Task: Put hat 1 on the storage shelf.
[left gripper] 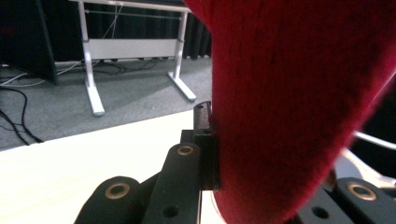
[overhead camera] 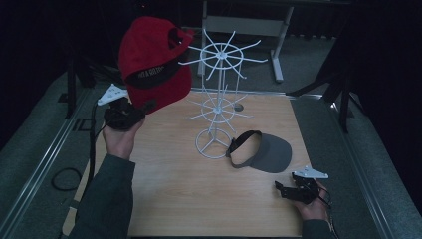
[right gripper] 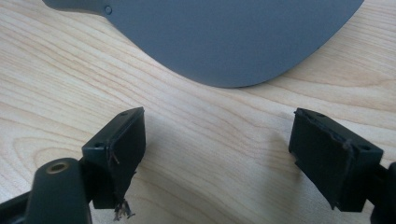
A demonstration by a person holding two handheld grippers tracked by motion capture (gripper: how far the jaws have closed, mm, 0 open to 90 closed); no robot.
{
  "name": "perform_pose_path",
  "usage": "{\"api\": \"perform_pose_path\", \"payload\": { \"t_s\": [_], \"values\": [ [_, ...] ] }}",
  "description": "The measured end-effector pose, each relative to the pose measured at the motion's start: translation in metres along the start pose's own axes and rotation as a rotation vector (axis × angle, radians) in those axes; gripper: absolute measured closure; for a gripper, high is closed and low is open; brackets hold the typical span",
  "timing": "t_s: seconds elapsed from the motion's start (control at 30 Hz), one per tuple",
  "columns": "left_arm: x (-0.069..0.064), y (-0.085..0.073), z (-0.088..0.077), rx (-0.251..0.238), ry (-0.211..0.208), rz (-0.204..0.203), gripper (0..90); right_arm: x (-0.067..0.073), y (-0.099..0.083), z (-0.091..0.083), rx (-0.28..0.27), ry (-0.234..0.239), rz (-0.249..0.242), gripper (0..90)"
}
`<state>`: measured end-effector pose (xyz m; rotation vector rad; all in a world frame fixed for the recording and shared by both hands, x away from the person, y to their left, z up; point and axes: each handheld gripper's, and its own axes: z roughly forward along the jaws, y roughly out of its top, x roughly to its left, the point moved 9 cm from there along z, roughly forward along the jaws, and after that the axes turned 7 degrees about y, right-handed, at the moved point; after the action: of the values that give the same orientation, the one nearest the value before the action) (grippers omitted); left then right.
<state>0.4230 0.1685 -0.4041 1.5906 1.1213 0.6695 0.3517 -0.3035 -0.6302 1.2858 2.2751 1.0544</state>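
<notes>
**Red cap aloft, visor on table**

Left gripper (overhead camera: 130,112): jaws clamped on the brim of a red cap (overhead camera: 155,62), raised beside a white wire rack (overhead camera: 219,97). Right gripper (right gripper: 219,158): jaws spread, empty, just short of a grey visor (overhead camera: 263,152) lying on the wooden table (overhead camera: 199,199).

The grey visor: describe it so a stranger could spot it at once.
Start at the white wire rack standing mid-table. Just right of its round base, the grey visor lies flat on the wooden table. It is open-topped and grey, unlike the red cap held aloft.
</notes>
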Motion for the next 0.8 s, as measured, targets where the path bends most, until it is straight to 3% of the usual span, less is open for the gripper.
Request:
{"api": "perform_pose_path", "payload": {
  "t_s": [0.17,0.43,0.63,0.8],
  "values": [
    [0.0,-0.012,0.007,0.042,0.034,0.041,85.5,0.0,0.0,0.0,0.0,0.0,0.001,18.5],
    [0.008,-0.039,0.012,0.081,0.046,0.009,85.4,0.0,0.0,0.0,0.0,-0.001,0.002,18.5],
    [0.012,-0.056,0.014,0.116,0.051,0.006,84.9,0.0,0.0,0.0,0.0,-0.001,0.002,18.5],
    [0.015,-0.062,0.014,0.104,0.038,-0.023,80.6,0.0,0.0,0.0,0.0,0.0,0.002,18.5]
  ]
}}
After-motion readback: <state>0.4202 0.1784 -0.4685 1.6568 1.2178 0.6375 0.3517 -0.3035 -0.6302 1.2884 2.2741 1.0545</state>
